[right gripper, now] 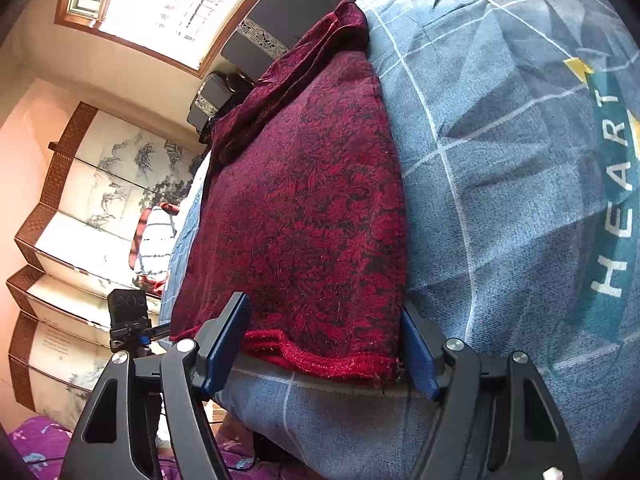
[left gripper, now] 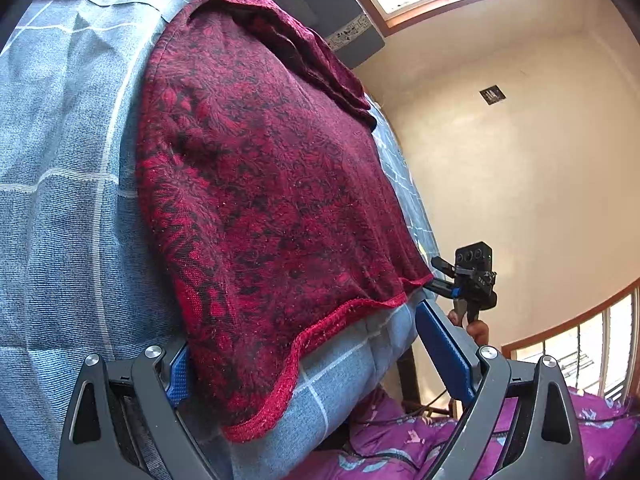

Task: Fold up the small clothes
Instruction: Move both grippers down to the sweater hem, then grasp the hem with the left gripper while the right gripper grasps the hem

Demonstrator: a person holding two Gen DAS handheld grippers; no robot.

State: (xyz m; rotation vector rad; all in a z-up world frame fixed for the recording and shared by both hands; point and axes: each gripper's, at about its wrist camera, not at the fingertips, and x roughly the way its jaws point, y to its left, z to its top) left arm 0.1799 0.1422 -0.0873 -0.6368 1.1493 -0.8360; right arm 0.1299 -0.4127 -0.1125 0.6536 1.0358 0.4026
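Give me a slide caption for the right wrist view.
Open right gripper straddles the hem of a red-and-black patterned knit garment on blue bedding.

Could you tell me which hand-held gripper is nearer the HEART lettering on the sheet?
Right. The right hand-held gripper straddles the hem of the red garment, beside the HEART lettering; the left hand-held gripper is beyond the garment's far edge.

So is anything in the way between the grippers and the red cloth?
No, nothing visible is in the way. The red cloth lies on the blue bedsheet, and its near hem already sits between the open jaws of the right gripper and the left gripper.
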